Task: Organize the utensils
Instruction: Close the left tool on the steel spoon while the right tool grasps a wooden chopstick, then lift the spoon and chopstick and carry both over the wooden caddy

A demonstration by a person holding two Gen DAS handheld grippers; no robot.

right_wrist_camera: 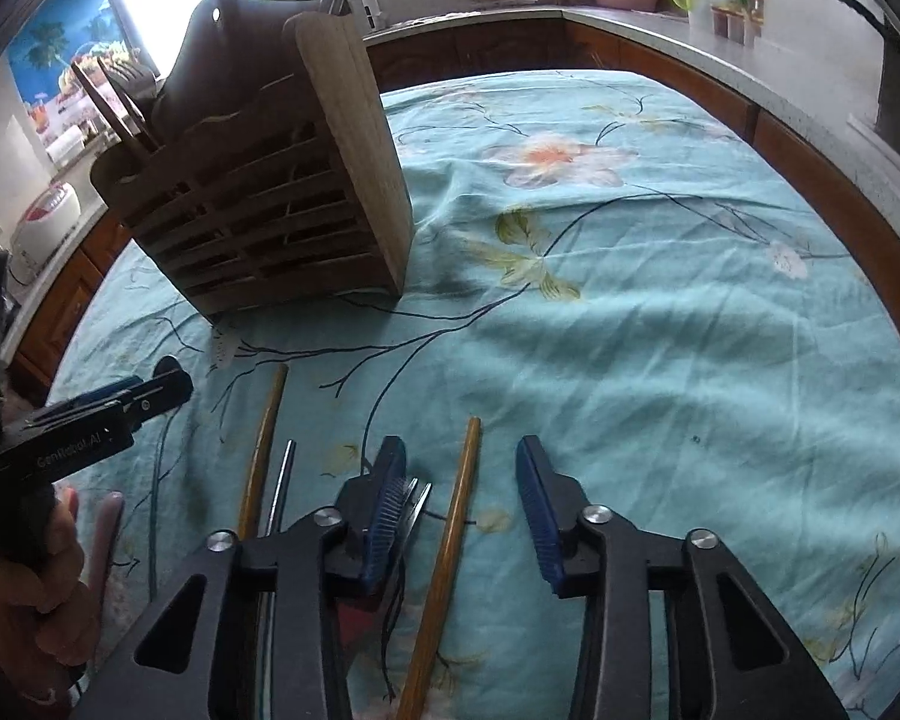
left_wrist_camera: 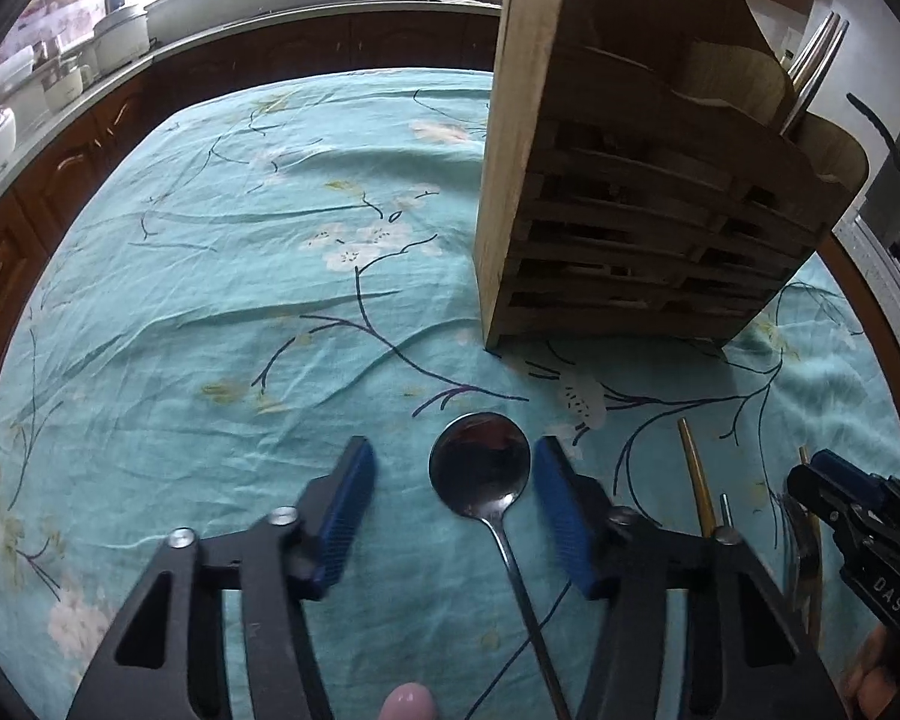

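Spoon (left_wrist_camera: 481,468) lies on the teal flowered cloth (left_wrist_camera: 240,300) of the table, nearer the camera than the wooden holder (left_wrist_camera: 630,210), in the left wrist view. Its bowl sits between the jaws of the left gripper (left_wrist_camera: 453,504), which stand apart without pressing it; the right-hand pad is just beside the bowl. The right gripper (left_wrist_camera: 834,498) shows at the edge.

In the right wrist view, the right gripper (right_wrist_camera: 462,498) has its jaws partly open around one brown chopstick (right_wrist_camera: 450,540), not gripping it. A second chopstick (right_wrist_camera: 264,444) and a fork (right_wrist_camera: 417,498) lie beside it, nearer than the holder (right_wrist_camera: 258,192).
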